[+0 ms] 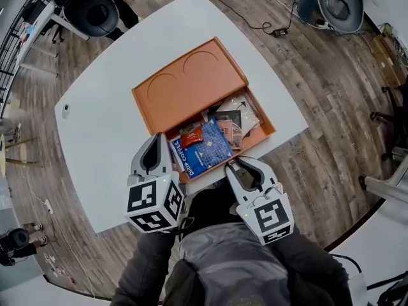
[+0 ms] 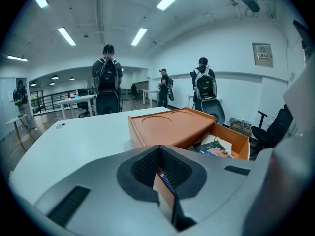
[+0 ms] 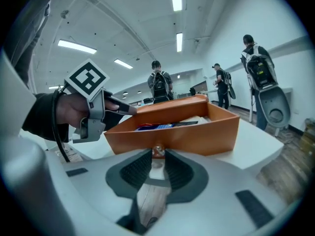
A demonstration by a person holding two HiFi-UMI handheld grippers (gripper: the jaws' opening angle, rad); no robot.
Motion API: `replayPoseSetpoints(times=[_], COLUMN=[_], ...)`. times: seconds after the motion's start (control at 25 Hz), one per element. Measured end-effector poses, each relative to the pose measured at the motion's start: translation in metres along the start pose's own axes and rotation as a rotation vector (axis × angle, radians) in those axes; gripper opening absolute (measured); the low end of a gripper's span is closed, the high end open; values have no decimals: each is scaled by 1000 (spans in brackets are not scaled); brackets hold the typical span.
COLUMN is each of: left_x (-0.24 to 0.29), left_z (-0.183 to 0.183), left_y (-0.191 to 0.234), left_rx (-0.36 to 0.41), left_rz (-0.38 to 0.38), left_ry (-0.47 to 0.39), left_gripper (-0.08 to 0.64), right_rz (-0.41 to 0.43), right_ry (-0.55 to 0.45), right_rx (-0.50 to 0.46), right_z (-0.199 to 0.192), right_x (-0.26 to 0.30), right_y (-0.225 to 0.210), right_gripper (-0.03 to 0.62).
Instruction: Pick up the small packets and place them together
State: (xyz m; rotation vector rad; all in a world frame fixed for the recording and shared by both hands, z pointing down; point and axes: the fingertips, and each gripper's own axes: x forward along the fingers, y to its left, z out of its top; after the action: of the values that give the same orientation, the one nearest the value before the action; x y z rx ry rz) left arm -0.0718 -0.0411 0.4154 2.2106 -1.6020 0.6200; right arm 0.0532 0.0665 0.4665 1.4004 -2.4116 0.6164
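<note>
The work seems to be at an early step. On the white table (image 1: 102, 145) stands an orange box (image 1: 270, 132) with its lid (image 1: 191, 81) folded open behind it, and almost all packets lie inside the open half in a loose heap. There is a blue drip coffee packet (image 1: 205, 148) with a small red packet (image 1: 191, 136) on top of it, a black packet (image 1: 227, 116) and some clear packets (image 1: 247, 109) toward the far wall. I see no packet lying on the table itself.

The left gripper (image 1: 157, 138) hangs over the near left corner of the box. Its claw is pressed together at the tips, and nothing shows between the pads.

The right gripper (image 1: 233, 164) is just outside the near wall of the box, low over the table edge. Its claw is only a little spread and pinches a small reddish glossy thing (image 3: 157, 152) at the very tips. I judge this is one small packet, but it is too small to be sure.

So, as I judge it, at most one packet is in hand. The others must be lifted one after another and laid side by side. Where they should be gathered, the pictures do not tell.
</note>
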Motion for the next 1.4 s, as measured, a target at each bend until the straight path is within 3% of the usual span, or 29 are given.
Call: replayPoseSetpoints(times=[0.32,0.6,0.92,1.16,1.4], left_x=[-14,-46,-65,-65,-36], left_z=[-5,26,65,70,48], left_y=[3,-1,-1,15,18], left_rx=[-45,-76,-80,-100,-146], left_rz=[36,22,-6,-12,-33], left_ry=[-33,-35,-130,-165,-135], left_gripper=[-3,-3,-3,-3,-3], right_rz=[58,123,155,216,213], right_ry=[53,25,-22,50,172], right_rx=[-39,-167,-323,-366,-516], right_z=[-3,72,137,120,81], right_x=[-24,-39,-11,21,49], right_y=[2,26,39,58,49], right_gripper=[89,89,89,89,89])
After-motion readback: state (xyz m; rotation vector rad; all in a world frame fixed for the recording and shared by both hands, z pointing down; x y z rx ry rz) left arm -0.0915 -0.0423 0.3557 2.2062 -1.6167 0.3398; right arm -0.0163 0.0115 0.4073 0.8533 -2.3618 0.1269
